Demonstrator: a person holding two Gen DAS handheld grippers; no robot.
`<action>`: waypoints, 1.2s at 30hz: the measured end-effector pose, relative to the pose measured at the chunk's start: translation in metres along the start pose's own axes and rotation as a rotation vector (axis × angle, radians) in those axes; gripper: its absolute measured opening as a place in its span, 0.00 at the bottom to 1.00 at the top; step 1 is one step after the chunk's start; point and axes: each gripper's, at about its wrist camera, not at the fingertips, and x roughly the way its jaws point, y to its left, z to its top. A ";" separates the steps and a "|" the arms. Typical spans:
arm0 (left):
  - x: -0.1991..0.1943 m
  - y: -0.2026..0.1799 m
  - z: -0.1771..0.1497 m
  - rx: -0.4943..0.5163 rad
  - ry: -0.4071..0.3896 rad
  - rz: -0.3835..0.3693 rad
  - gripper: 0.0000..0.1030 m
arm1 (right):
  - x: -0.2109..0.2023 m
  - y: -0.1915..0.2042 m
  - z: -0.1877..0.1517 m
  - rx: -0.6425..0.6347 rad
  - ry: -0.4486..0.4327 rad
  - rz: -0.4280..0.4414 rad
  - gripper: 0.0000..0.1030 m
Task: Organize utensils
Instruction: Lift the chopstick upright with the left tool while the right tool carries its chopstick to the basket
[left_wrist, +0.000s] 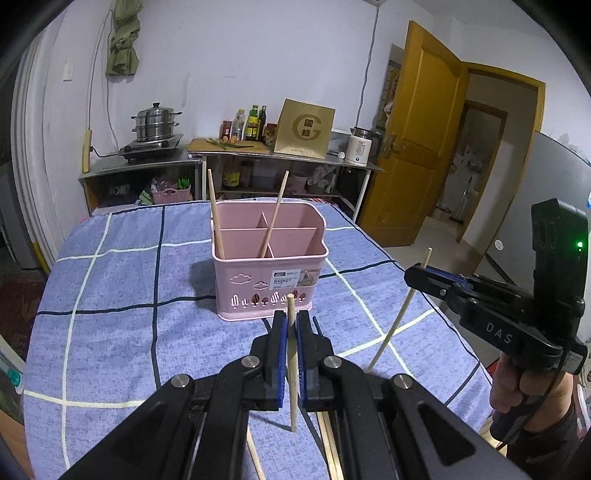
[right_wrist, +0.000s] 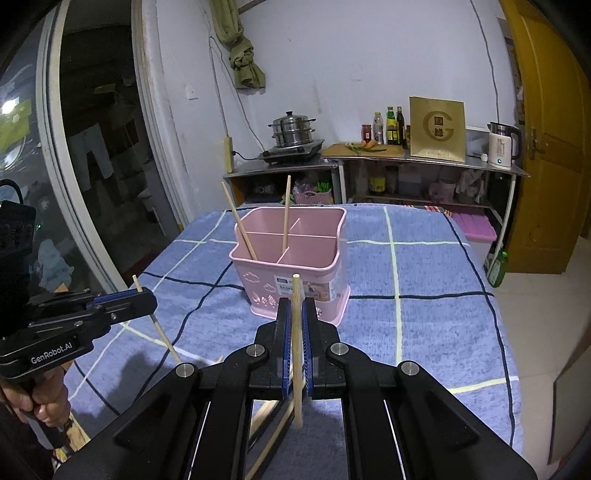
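A pink divided basket (left_wrist: 269, 273) (right_wrist: 295, 266) stands on the blue checked tablecloth, with two wooden chopsticks (left_wrist: 216, 221) (right_wrist: 286, 214) leaning in its compartments. My left gripper (left_wrist: 291, 317) (right_wrist: 149, 295) is shut on one upright chopstick (left_wrist: 293, 369) (right_wrist: 162, 336), just in front of the basket. My right gripper (right_wrist: 295, 301) (left_wrist: 412, 275) is shut on another chopstick (right_wrist: 296, 350) (left_wrist: 391, 332), to the right of the left one. Both held sticks hang above the cloth. Several loose chopsticks (left_wrist: 255, 454) (right_wrist: 273, 435) lie on the cloth under the grippers, partly hidden.
Behind the table stands a steel counter (left_wrist: 229, 157) with a steamer pot (left_wrist: 155, 123), bottles (left_wrist: 253, 123), a gold box (left_wrist: 304, 127) and a kettle (left_wrist: 360, 147). A yellow door (left_wrist: 417, 129) is open at the right. A glass door (right_wrist: 92, 166) is on the left.
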 end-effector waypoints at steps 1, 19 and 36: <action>-0.001 0.000 0.000 0.001 -0.002 -0.001 0.05 | -0.001 0.000 0.000 0.000 -0.002 0.001 0.05; -0.010 0.019 0.064 -0.009 -0.080 0.017 0.05 | 0.004 0.011 0.042 -0.019 -0.077 0.043 0.05; 0.005 0.047 0.160 -0.027 -0.214 0.053 0.05 | 0.033 0.015 0.120 0.024 -0.218 0.067 0.05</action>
